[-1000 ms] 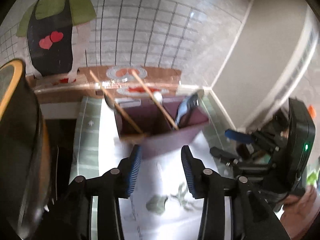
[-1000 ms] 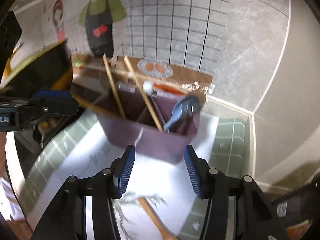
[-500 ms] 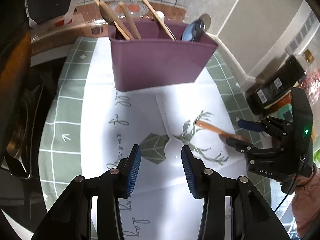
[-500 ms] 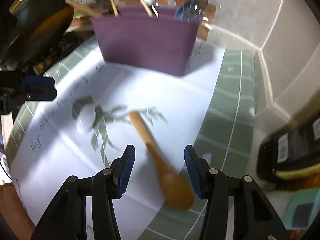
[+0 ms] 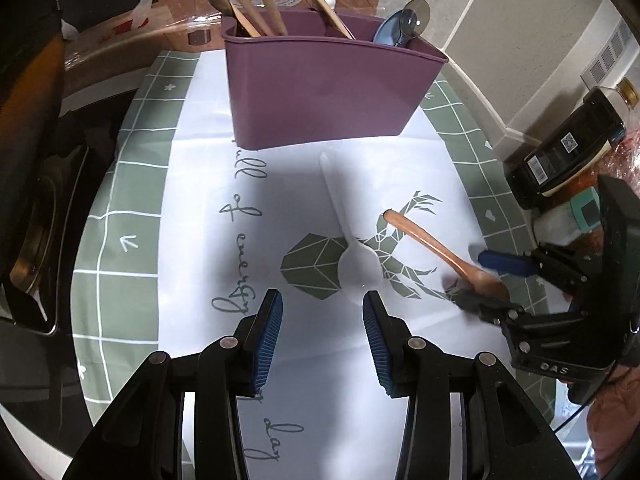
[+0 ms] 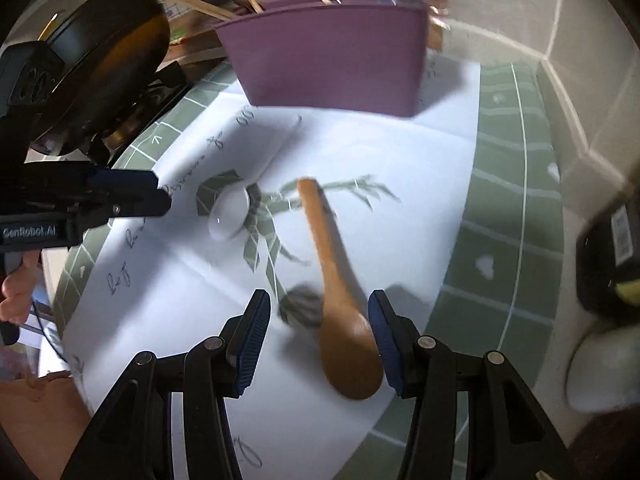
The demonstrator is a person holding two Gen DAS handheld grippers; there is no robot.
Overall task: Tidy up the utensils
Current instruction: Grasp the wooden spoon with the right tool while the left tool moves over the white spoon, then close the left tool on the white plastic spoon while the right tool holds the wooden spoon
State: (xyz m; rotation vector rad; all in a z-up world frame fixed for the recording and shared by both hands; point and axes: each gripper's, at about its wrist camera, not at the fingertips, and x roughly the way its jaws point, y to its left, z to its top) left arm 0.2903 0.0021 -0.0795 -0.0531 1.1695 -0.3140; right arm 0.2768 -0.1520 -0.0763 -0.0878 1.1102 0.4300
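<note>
A purple utensil holder [image 5: 320, 92] [image 6: 332, 60] stands at the far end of the cloth, holding wooden utensils and a blue spoon. Two spoons lie on the cloth. The white spoon [image 5: 352, 256] [image 6: 230, 212] has its bowl just ahead of my left gripper [image 5: 322, 304] [image 6: 132, 196], which is open and holds nothing. The wooden spoon [image 6: 336, 280] [image 5: 436, 248] has its bowl low between the open jaws of my right gripper [image 6: 319, 304] [image 5: 486, 280], close to the right-hand pad, with no pad pressing on it.
The cloth [image 5: 132, 184] is green-checked with a white deer-print middle. A black frying pan [image 6: 100, 60] on a stove fills the left side. A dark bottle [image 5: 560, 160] [image 6: 608, 248] and packets crowd the right edge. Tiled wall rises behind the holder.
Both grippers came down and tipped toward the cloth, so the holder slid up the pictures and the two spoons came into view. Both jaws kept their width.
</note>
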